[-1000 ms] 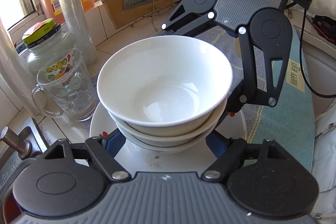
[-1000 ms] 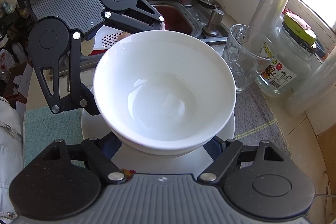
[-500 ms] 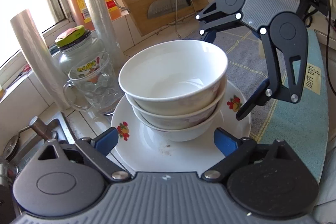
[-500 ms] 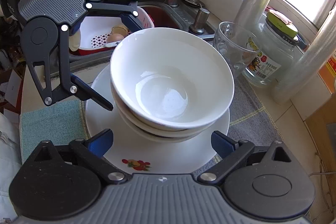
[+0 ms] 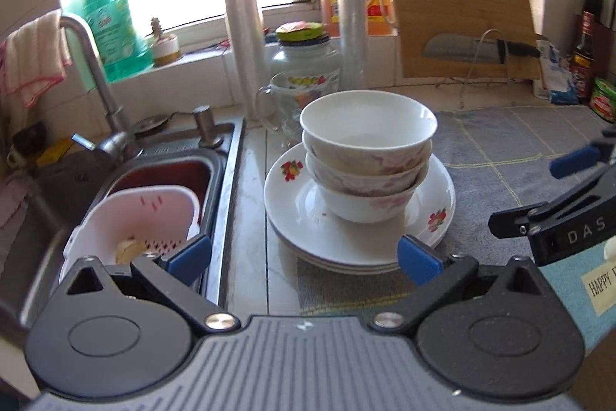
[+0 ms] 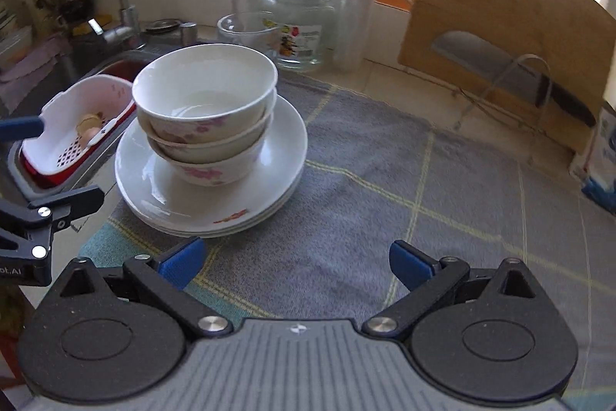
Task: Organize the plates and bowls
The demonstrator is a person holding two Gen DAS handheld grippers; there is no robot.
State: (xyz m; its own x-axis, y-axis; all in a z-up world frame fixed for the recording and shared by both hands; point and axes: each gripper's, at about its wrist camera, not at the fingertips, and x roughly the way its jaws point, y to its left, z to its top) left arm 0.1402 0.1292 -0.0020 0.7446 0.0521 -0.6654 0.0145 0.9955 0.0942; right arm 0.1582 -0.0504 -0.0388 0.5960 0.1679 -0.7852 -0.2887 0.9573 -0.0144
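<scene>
With three bowls (image 5: 367, 172) nested on the plates (image 5: 358, 249) beside the sink (image 5: 161, 176), you hold both hand-held grippers, left (image 5: 304, 257) and right (image 6: 296, 259), wide open and empty, stacking seemingly done; next, check for strays

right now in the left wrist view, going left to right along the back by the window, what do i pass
Faucet → green soap bottle → small plant pot → shorter plastic wrap roll → jar with green lid → taller plastic wrap roll → cutting board → knife → dark sauce bottle
</scene>
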